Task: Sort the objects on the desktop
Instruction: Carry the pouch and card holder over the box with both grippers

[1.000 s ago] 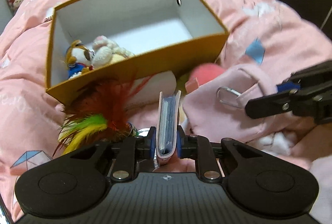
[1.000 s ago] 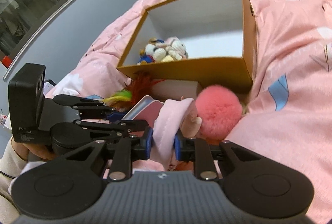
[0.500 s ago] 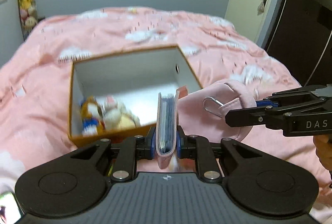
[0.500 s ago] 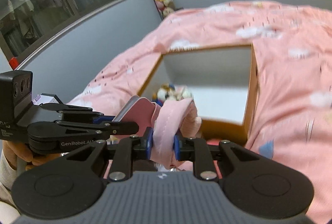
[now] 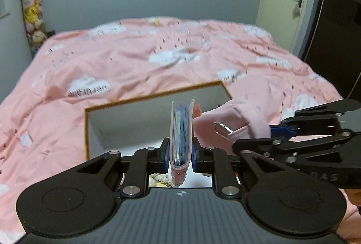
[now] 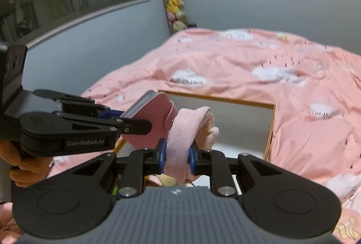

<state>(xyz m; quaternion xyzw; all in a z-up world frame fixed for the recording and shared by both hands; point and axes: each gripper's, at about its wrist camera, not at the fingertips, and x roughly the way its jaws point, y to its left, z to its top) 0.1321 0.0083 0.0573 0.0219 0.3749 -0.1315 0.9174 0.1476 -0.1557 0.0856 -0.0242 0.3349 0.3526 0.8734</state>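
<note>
- Orange-rimmed box (image 5: 144, 106) sits open beyond both grippers, plush toys (image 5: 161, 178) glimpsed below the fingers.
- Left gripper (image 5: 180, 153) fingers pinch a pink card holder (image 5: 181, 131).
- Right gripper (image 6: 177, 156) fingers clamp a pink pouch (image 6: 180, 137).

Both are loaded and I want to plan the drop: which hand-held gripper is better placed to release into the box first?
Left, probably. The left hand-held gripper holds the card holder upright over the box, while the right hand-held gripper holds its pink pouch nearer the front wall.
</note>
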